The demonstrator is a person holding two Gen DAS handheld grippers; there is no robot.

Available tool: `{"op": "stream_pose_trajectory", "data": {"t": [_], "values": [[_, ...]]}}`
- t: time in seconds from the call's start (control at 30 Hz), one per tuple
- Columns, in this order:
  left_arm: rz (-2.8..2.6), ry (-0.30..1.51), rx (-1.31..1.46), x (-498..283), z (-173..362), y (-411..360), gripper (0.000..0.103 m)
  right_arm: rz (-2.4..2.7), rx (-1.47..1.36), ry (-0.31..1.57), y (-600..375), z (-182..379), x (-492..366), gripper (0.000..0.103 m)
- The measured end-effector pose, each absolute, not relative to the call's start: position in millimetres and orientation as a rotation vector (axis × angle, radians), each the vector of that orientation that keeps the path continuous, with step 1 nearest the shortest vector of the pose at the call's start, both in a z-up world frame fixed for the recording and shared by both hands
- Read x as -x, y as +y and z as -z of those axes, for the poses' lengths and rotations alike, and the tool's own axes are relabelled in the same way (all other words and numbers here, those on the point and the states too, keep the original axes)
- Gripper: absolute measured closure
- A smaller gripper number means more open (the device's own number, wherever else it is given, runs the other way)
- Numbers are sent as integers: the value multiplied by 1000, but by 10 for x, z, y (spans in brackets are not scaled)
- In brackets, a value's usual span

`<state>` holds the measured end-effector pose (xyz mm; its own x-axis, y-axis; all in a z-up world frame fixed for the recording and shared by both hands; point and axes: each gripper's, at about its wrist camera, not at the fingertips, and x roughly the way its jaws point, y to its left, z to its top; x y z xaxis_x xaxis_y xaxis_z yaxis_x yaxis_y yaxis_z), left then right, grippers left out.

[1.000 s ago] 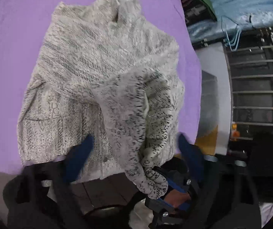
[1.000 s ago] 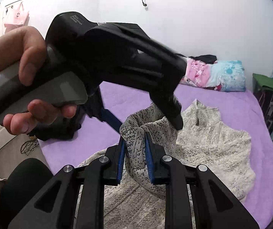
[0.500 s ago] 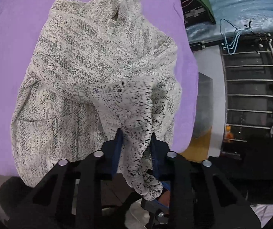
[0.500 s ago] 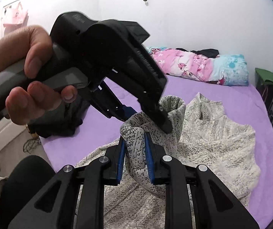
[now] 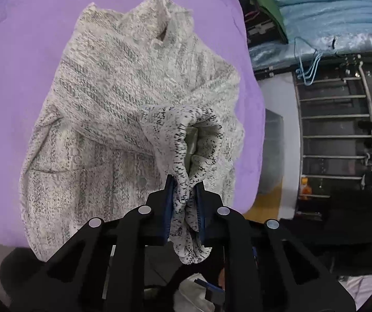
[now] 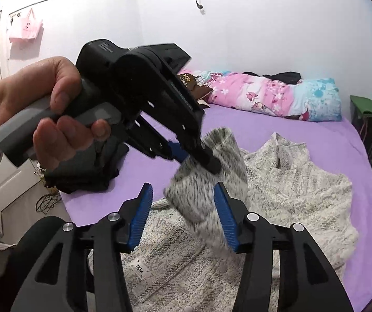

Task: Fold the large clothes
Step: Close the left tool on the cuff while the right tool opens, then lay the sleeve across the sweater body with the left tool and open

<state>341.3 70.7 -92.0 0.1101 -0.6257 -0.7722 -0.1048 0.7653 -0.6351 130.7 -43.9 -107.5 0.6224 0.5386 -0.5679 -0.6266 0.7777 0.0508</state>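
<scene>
A grey-and-white knitted sweater (image 5: 113,119) lies spread on a bed's purple sheet (image 5: 17,52), collar toward the far end, as its sleeve (image 5: 183,140) passes from one hand-held gripper to the other. The left hand-held gripper (image 5: 184,208) has just been closing and now pinches the sleeve's cuff end tight between its blue pads (image 5: 167,208), the fabric bunched and hanging out below. The right hand-held gripper (image 6: 183,215) has just been opening; its pads stand apart with the sleeve between them, the left one clear of the cloth, so it has let go. A hand (image 6: 43,109) grips the left tool's handle above the bed. The knit looks thick, soft and limp: it will sag and stretch rather than hold a line, and it seems light enough to lift by one end. A firm pinch at the cuff or along a seam looks the safest hold, since loose stitches could snag or slide.
</scene>
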Motion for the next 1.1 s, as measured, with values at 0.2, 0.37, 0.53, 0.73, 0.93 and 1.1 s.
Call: {"op": "stream_pose_trajectory", "data": {"t": [0.2,0.37,0.53,0.73,0.93,1.1], "values": [[391,1418,644,-3430,971,948,88,-648,135,620,-570,1166,-1353,41],[342,1395,659,-3426,1129,1185,88,-604,96,674,-819,1299,-1487,36],[299,1376,715,-3419,1325,1419,93,-532,48,720,-1123,1432,-1644,36],[268,1406,761,-3414,1595,1598,93,-456,8,764,-1480,1611,-1766,35],[267,1506,732,-3274,2069,1463,84,-396,-35,801,-1793,1769,-1828,34],[242,1531,776,-3034,2456,1454,33,-380,-47,832,-1895,1924,-1884,34]]}}
